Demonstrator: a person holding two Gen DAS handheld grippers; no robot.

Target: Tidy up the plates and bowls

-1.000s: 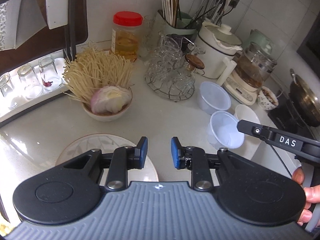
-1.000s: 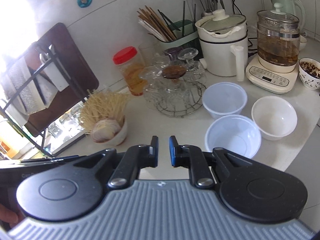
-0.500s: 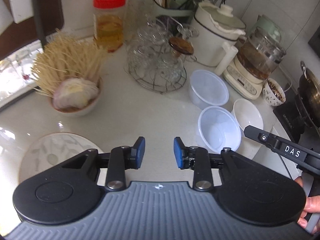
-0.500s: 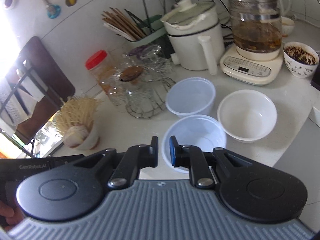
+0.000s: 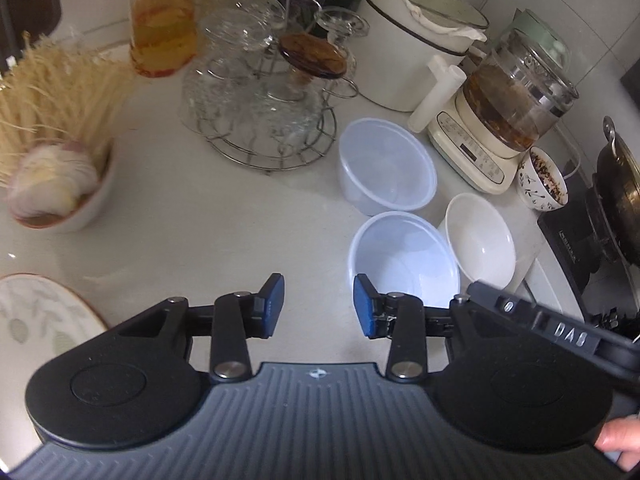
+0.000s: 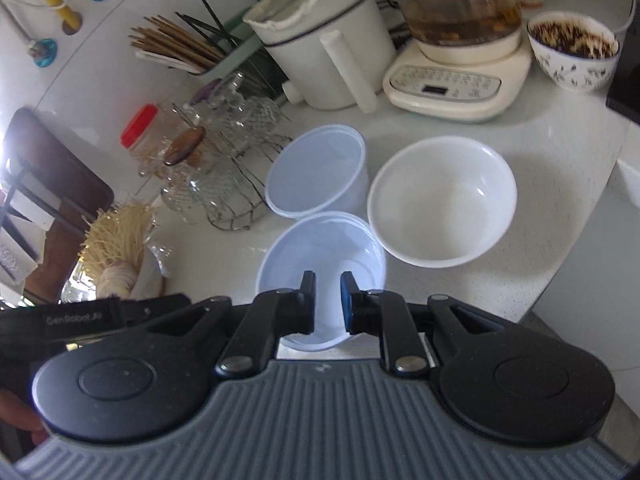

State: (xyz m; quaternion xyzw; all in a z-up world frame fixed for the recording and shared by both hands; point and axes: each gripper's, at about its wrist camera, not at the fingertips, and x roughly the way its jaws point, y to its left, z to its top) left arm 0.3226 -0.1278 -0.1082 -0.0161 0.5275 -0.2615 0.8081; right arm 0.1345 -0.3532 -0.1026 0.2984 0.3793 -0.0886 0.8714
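The left gripper [image 5: 319, 305] is opening, empty, over the counter [image 5: 208, 216]; the right gripper [image 6: 327, 300], parting slightly and empty, hangs above the near clear bowl [image 6: 320, 248]. Since this bowl touches the white bowl [image 6: 440, 200], a clumsy grab could knock both.

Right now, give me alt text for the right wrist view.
The right tongs, empty and just starting to open, hover over the nearer clear plastic bowl. A second clear bowl and a white bowl sit beyond it on the counter.
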